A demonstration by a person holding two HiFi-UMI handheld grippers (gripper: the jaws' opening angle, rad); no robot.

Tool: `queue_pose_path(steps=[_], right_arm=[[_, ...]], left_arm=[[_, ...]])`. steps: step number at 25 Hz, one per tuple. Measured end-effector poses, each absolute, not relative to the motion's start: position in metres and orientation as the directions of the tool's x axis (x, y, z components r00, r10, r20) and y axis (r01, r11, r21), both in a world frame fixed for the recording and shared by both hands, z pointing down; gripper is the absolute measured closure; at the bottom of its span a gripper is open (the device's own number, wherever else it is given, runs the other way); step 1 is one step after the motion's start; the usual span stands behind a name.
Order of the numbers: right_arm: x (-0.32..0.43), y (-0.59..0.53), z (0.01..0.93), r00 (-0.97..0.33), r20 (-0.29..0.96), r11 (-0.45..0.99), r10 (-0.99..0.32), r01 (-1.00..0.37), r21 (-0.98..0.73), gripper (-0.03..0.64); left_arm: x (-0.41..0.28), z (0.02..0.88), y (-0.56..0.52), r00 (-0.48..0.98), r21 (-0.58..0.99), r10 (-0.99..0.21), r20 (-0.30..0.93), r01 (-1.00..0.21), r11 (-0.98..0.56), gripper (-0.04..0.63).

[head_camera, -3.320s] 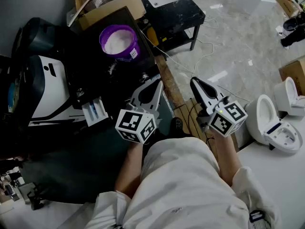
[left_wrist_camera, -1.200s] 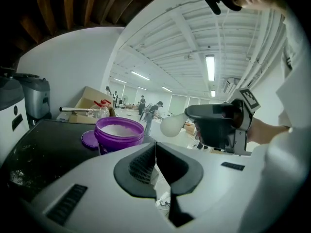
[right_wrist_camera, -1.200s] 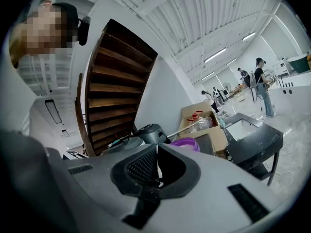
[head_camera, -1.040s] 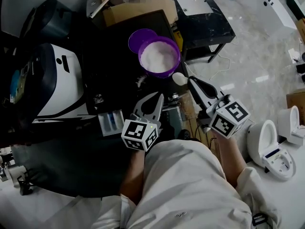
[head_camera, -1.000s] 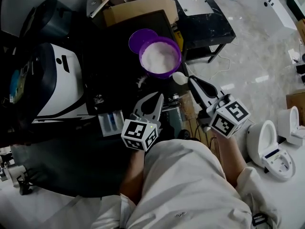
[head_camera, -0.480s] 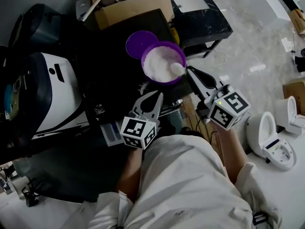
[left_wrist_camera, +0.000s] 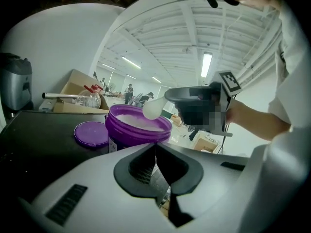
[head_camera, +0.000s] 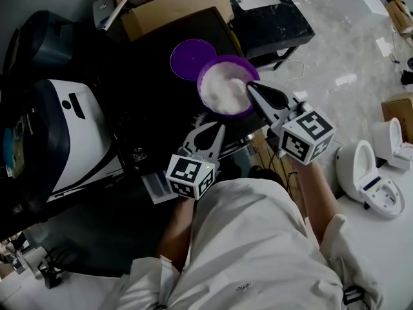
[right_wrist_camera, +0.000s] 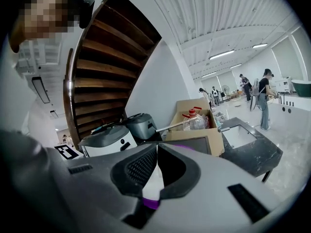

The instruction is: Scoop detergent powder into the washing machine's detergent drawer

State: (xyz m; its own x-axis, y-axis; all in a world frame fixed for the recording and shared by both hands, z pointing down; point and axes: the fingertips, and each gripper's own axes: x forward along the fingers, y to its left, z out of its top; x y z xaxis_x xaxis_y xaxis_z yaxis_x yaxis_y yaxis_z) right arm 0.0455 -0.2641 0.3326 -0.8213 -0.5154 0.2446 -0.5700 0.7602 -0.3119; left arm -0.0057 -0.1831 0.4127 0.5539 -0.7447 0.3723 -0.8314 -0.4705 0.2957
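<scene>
Two grippers work on the near side of the purple tub (left_wrist_camera: 131, 136), which stands open on a black tabletop (head_camera: 148, 95). Nearest of all, the left gripper (left_wrist_camera: 156, 146) hangs short of the tub and a little to its left, its jaws pressed together with nothing between them. Left of the tub and nearer than it, the detergent drawer (head_camera: 155, 187) stands pulled out from the white washing machine (head_camera: 77, 131), well apart from the tub and partly hidden by the left gripper's marker cube in the head view. The right gripper (right_wrist_camera: 157, 145) reaches in from the tub's right, jaws clamped on the handle of a white scoop (left_wrist_camera: 153, 108) (the handle shows as a pale sliver between the jaws in that gripper's own view). The scoop's round bowl sits over the tub's right side, at about rim height above the white powder (head_camera: 222, 95) that fills the tub almost to the top; whether the bowl touches the powder I cannot tell. Just beyond the tub to its left, close against its wall, the purple lid (head_camera: 191, 58) lies flat on the tabletop. Farther behind the tub stands an open cardboard box (head_camera: 174, 8).
</scene>
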Motion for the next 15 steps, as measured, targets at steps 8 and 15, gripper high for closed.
queue_pose_path(steps=[8, 15], right_arm=[[0.029, -0.276, 0.346, -0.811, 0.344, 0.799, -0.473, -0.559, -0.221, 0.604], [0.016, -0.281, 0.357, -0.793, 0.427, 0.846, -0.435, -0.522, -0.107, 0.606]], left_arm=[[-0.001, 0.417, -0.187, 0.600, 0.320, -0.707, 0.375, -0.799, -0.509, 0.575], [-0.001, 0.420, -0.189, 0.620, 0.339, -0.692, 0.371, -0.783, -0.521, 0.575]])
